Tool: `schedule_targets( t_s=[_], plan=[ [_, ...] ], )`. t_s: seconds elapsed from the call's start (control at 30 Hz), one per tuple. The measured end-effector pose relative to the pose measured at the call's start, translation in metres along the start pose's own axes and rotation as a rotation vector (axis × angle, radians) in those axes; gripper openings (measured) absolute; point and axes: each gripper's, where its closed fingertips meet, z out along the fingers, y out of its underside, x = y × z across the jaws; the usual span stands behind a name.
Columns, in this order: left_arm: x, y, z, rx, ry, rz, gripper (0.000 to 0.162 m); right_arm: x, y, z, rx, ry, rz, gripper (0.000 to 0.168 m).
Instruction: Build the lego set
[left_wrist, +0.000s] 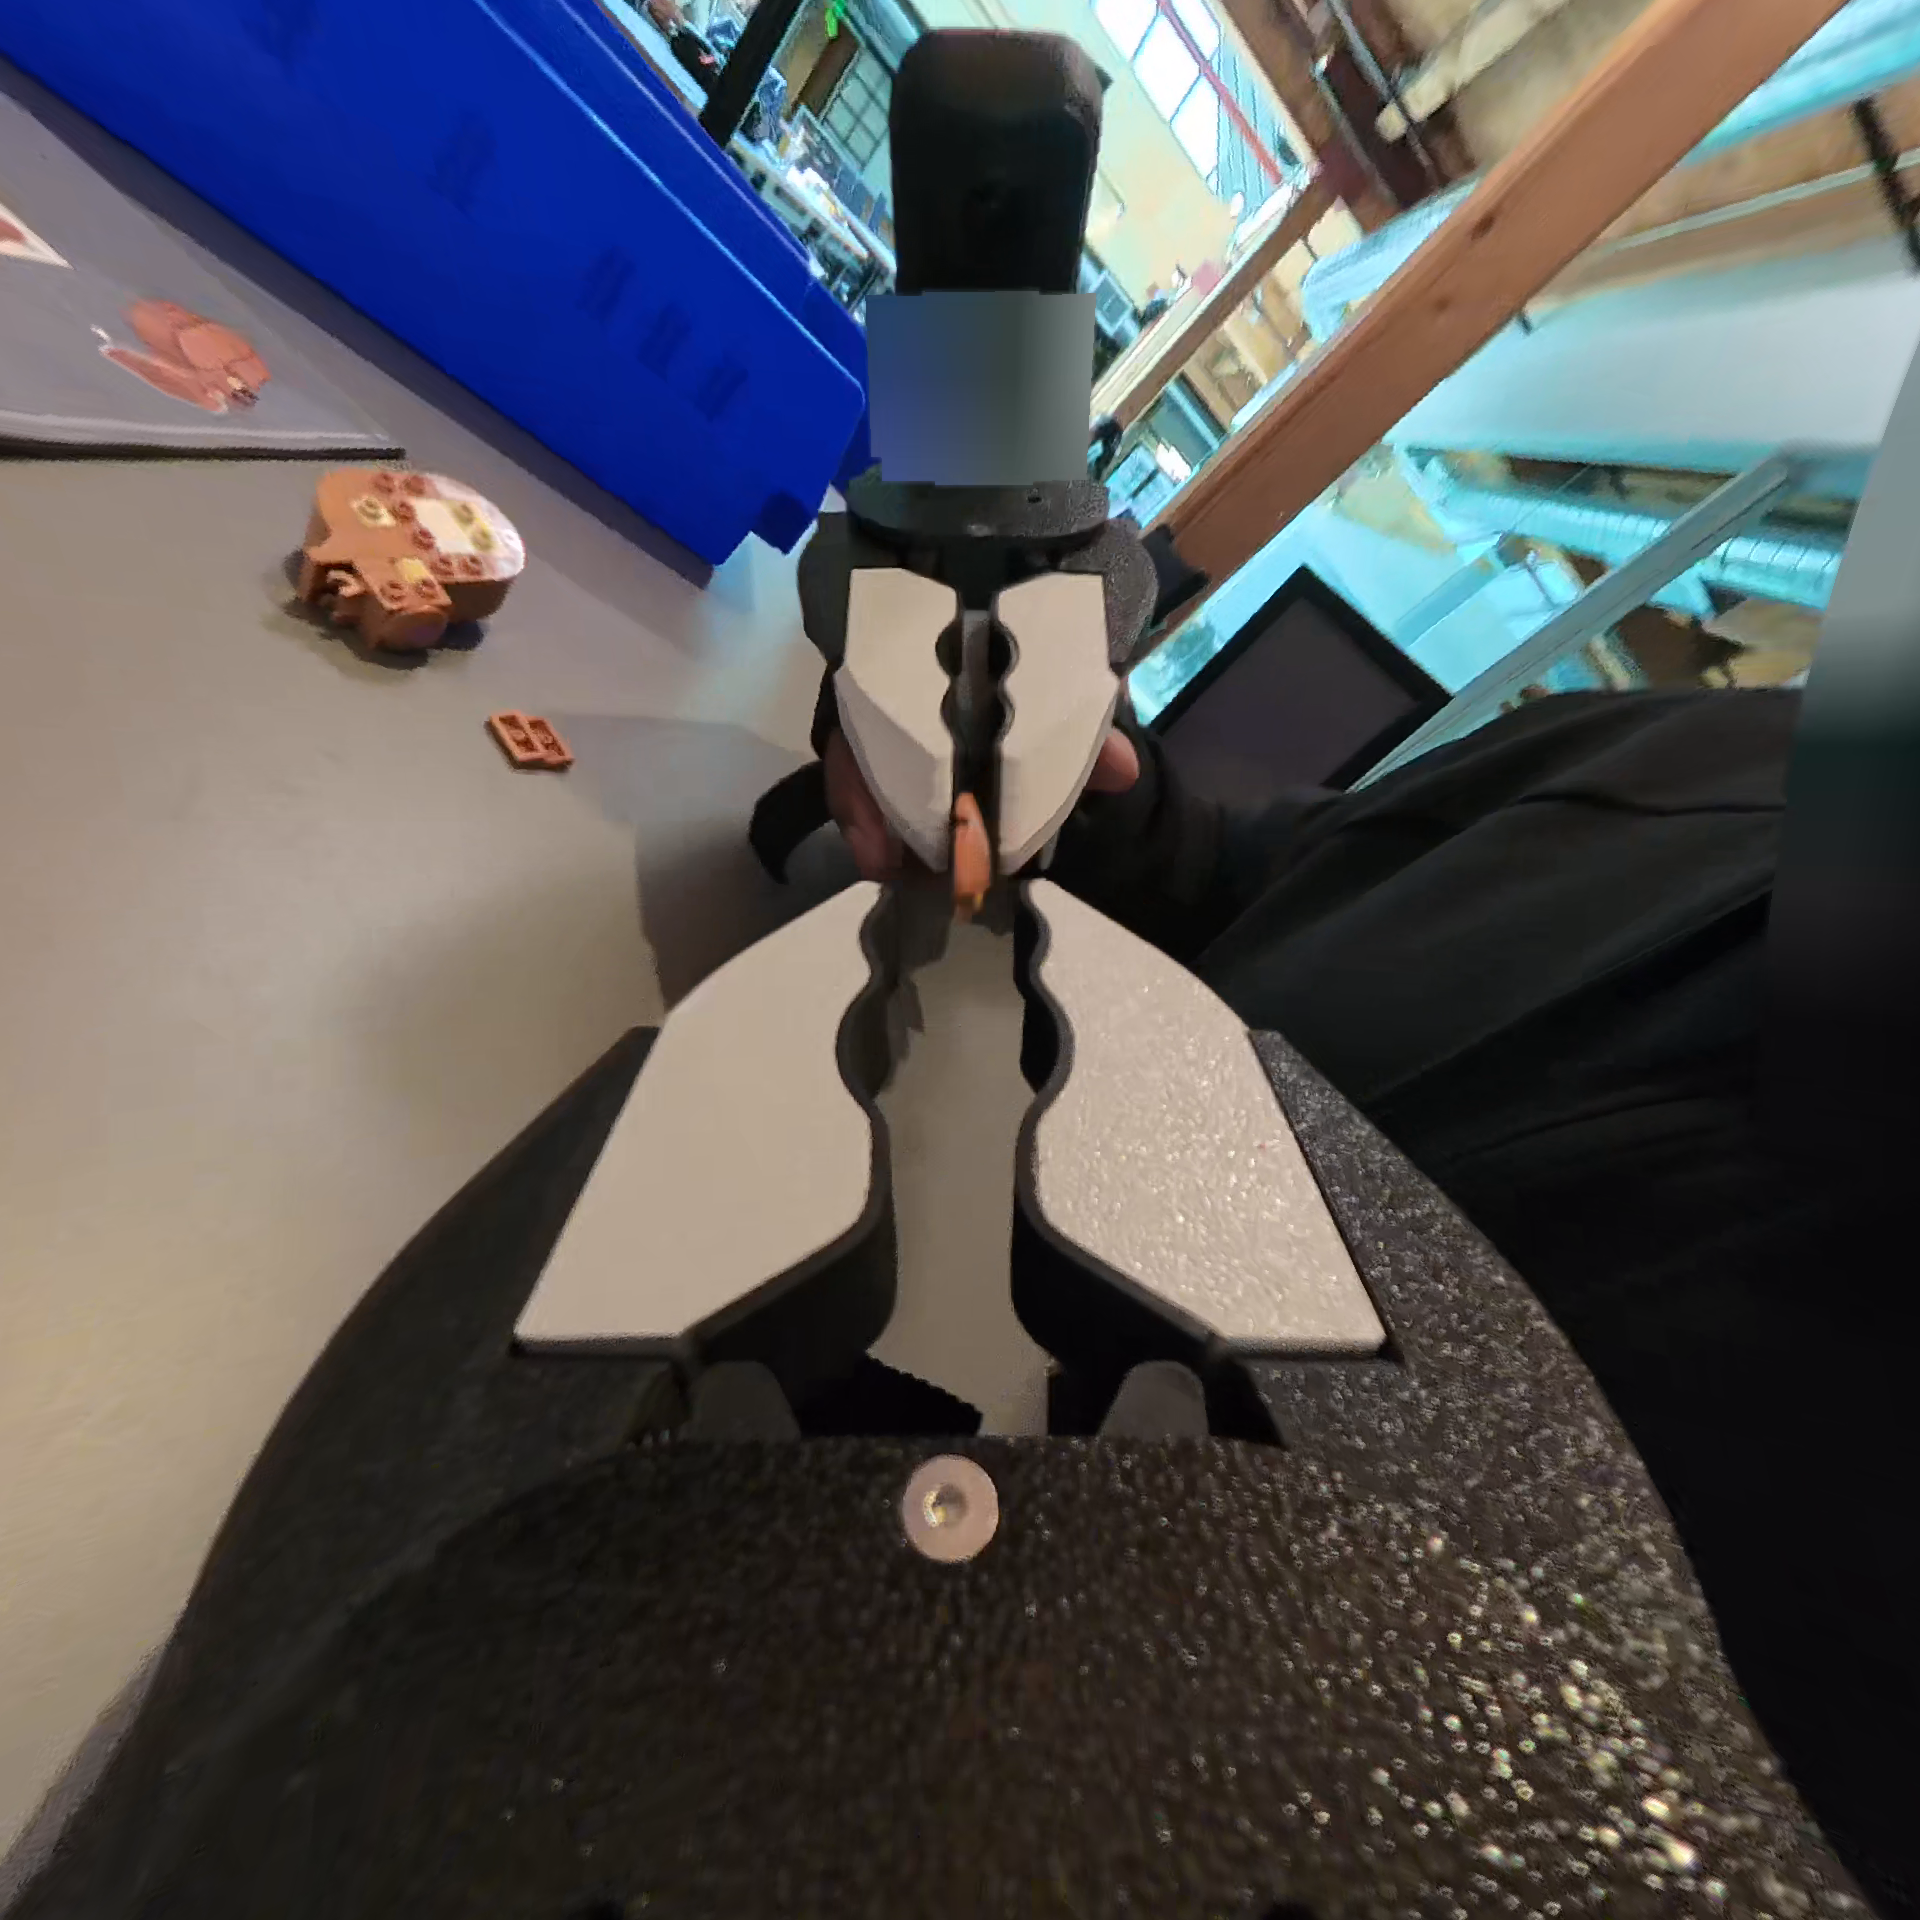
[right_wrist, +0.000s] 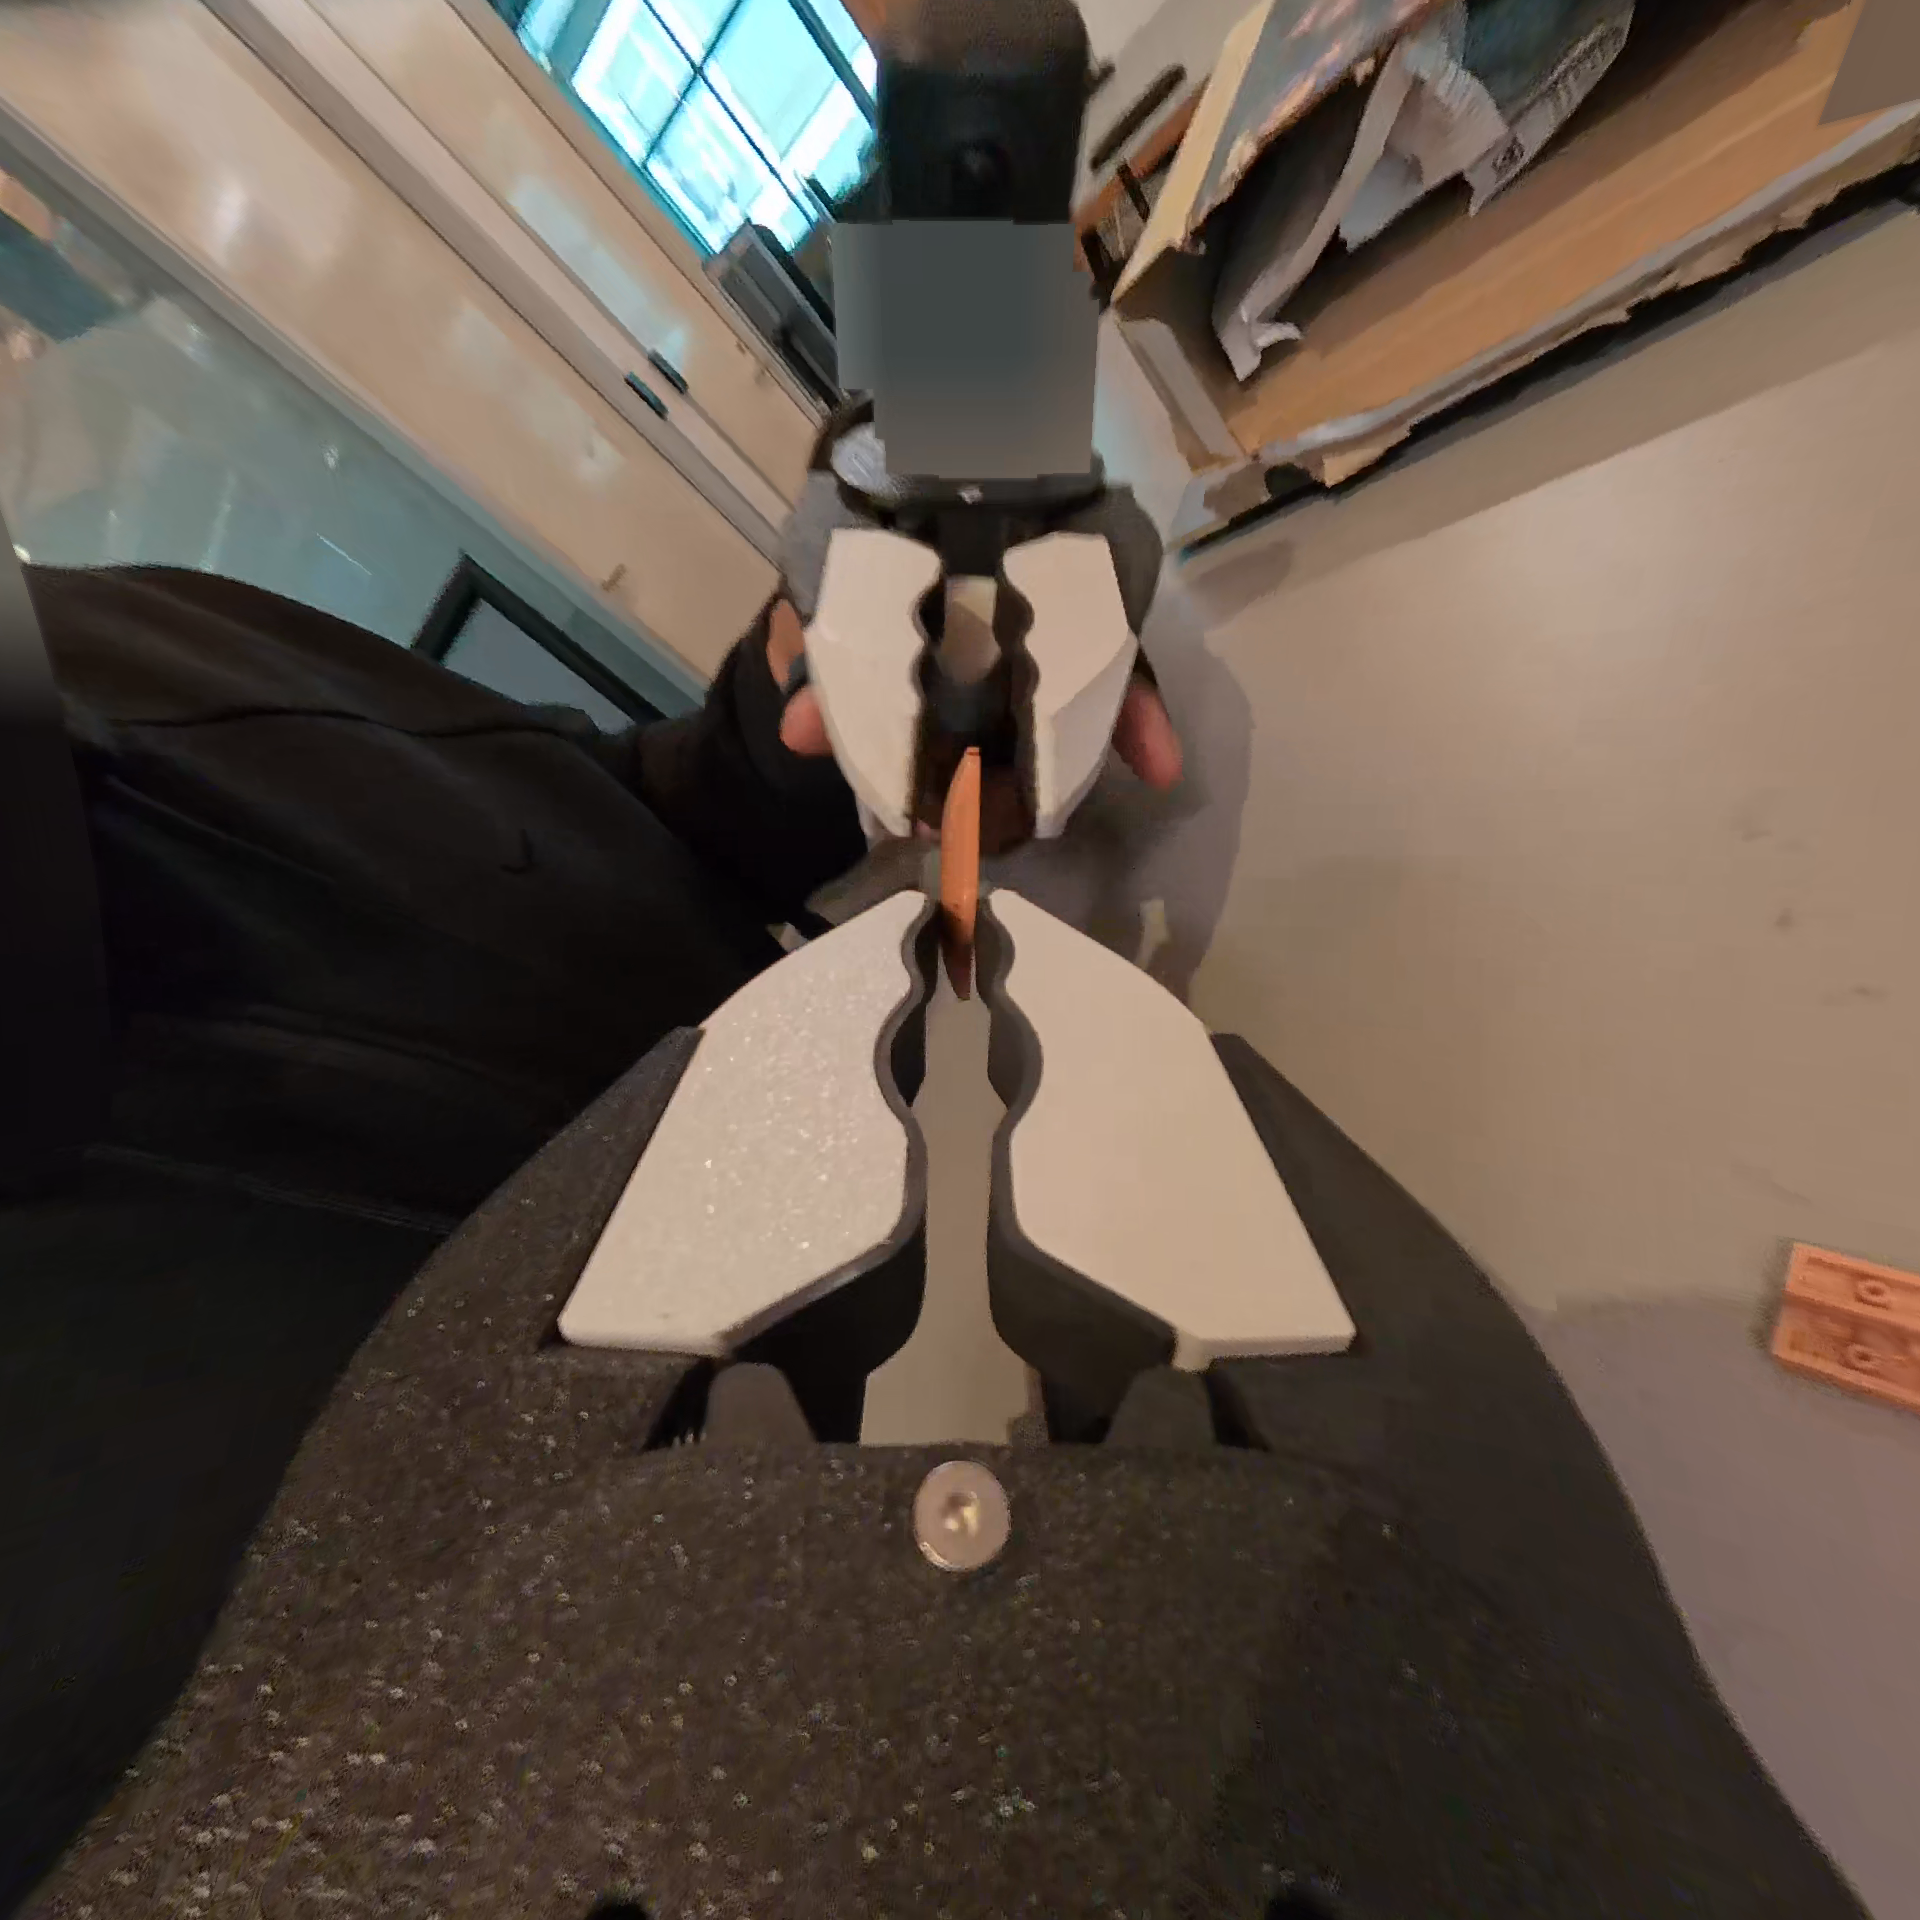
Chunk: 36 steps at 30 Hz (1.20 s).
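Observation:
My right gripper (right_wrist: 956, 909) is shut on a thin brown Lego plate (right_wrist: 961, 873), held edge-on in the air. My left gripper (left_wrist: 951, 904) faces it tip to tip and is open. The plate's free end (left_wrist: 971, 857) reaches in between the left fingertips; I cannot tell if they touch it. In the left wrist view the right gripper (left_wrist: 971, 868) shows shut on the plate. A partly built brown Lego model (left_wrist: 416, 556) lies on the grey table (left_wrist: 208, 935) at left, with a small brown plate (left_wrist: 530, 740) near it.
A blue bin (left_wrist: 520, 208) stands behind the model, and an instruction booklet (left_wrist: 156, 343) lies at far left. A tan brick (right_wrist: 1855, 1325) lies on the table at the right edge. A torn cardboard box (right_wrist: 1455, 260) sits farther back. Dark sleeves fill one side of each view. The grippers are tip to tip, or close to it. Left tips and right tips are each some 15 cm from the partly built brown Lego model (left_wrist: 416, 556).

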Motion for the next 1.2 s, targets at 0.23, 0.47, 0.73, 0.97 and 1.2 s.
schedule_targets(
  t_s=[0.23, 0.47, 0.73, 0.97, 1.2],
  plan=[
    [0.003, 0.014, 0.012, -0.252, -0.047, 0.155, 0.031, -0.004, 0.008, 0.011, -0.166, 0.056, -0.115, 0.006],
    [0.01, 0.015, 0.012, -0.228, 0.028, 0.195, 0.016, -0.009, 0.004, 0.011, -0.14, 0.011, -0.098, 0.006],
    [0.014, 0.015, 0.011, -0.19, 0.058, 0.282, 0.006, -0.008, 0.004, 0.01, -0.111, -0.022, -0.05, 0.019],
    [0.004, 0.008, 0.006, -0.115, 0.013, 0.202, 0.006, 0.001, 0.012, 0.004, -0.104, 0.054, -0.045, 0.024],
    [-0.023, 0.012, -0.008, -0.085, -0.157, 0.061, 0.006, 0.047, 0.053, -0.012, -0.332, 0.494, -0.164, 0.023]
  ],
)
